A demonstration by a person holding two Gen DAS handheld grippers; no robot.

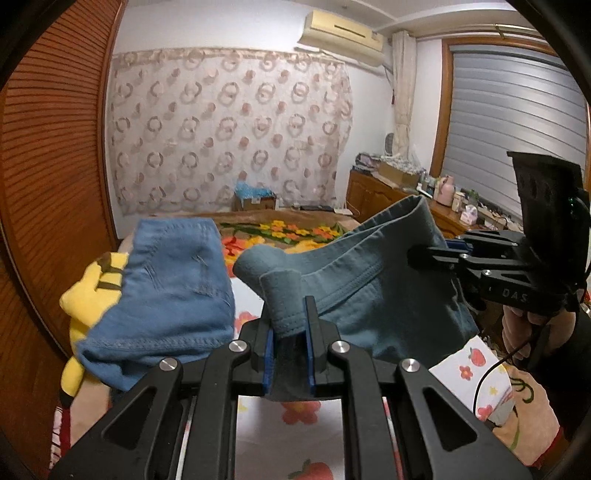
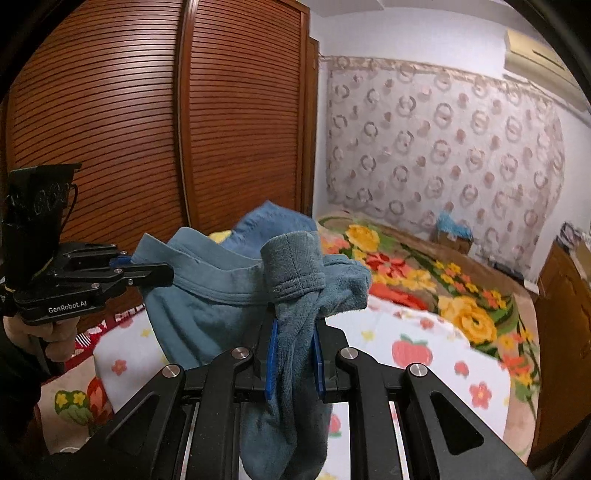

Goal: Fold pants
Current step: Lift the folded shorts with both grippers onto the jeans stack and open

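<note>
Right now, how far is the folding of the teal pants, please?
Done: the lighter blue denim garment already looks folded, resting beside the yellow plush toy. In hand: the teal cotton pants hang in the air, pinched by the left gripper and the right gripper, above the strawberry-print sheet. Left: laying them down and making the folds.

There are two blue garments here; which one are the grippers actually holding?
The darker teal pants, pinched by both the left gripper and right gripper. The lighter denim pair lies loose beside them.

Home bedroom: bed (image 2: 424, 332) with floral bedding, louvered wooden wardrobe (image 2: 147, 129), wall air conditioner (image 1: 343, 35), cluttered dresser (image 1: 399, 192).
</note>
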